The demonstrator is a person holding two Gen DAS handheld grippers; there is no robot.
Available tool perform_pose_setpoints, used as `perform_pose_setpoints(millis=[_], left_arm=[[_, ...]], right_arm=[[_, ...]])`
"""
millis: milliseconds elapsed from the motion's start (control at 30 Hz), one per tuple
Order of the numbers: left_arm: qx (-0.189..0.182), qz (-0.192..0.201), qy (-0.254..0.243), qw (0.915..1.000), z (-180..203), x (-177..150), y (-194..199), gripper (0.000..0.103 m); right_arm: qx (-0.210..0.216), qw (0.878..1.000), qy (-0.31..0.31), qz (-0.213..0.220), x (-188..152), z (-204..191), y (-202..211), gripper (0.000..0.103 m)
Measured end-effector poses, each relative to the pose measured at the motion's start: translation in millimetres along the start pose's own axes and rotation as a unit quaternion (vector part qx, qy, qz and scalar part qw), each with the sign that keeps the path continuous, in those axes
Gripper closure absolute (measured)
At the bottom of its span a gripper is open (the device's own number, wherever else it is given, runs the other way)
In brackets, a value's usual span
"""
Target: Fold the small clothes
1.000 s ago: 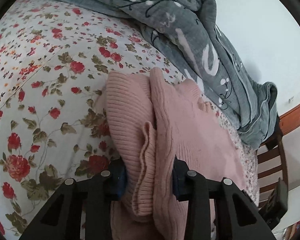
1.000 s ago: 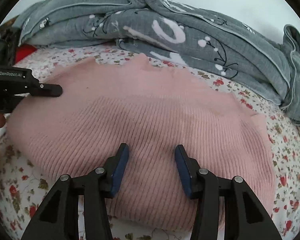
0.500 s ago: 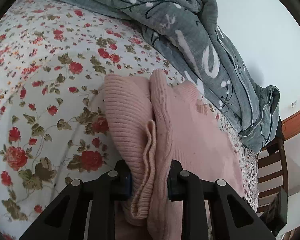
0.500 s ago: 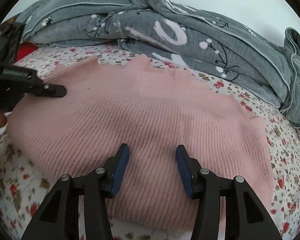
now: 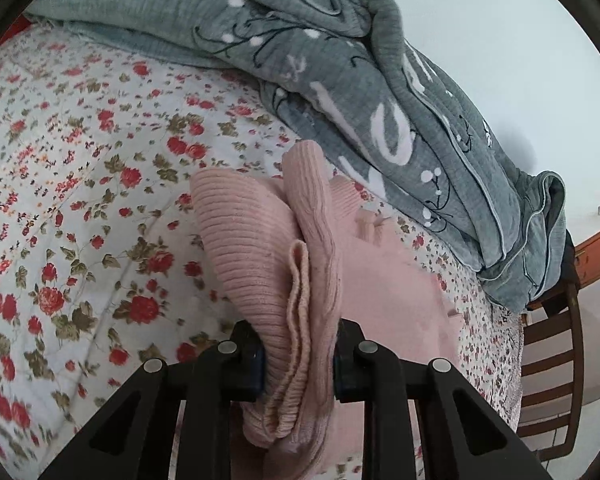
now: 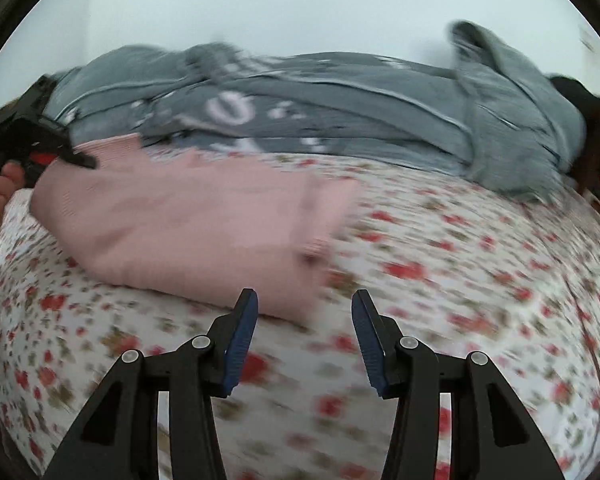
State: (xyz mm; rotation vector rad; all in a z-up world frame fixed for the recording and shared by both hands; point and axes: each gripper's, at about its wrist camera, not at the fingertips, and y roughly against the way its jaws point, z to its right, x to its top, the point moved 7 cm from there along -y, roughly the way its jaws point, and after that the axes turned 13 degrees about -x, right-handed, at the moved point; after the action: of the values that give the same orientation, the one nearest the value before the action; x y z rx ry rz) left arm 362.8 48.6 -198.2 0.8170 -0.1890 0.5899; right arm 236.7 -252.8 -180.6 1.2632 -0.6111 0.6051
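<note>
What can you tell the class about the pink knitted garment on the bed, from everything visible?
The pink ribbed-knit garment looks soft and thick. It lies folded on the floral bedsheet, its far edge by the grey quilt. The left gripper has just closed its jaws on a bunched, layered edge at one end; the right gripper, open, is clear of it.

I see the sweater lying on the bed, toward its left side, with the quilt heaped behind it along the far edge by the wall. A chair stands beyond the bed's right edge, past the quilt's end.
</note>
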Motion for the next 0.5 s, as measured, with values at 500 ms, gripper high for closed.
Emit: perform_pose_setpoints(millis=[500], left_arm=[[0.100, -0.015, -0.070, 0.9925, 126, -14, -44, 0.081]], right_arm=[[0.041, 0.994, -0.105, -0.009, -32, 54, -18, 0.055]])
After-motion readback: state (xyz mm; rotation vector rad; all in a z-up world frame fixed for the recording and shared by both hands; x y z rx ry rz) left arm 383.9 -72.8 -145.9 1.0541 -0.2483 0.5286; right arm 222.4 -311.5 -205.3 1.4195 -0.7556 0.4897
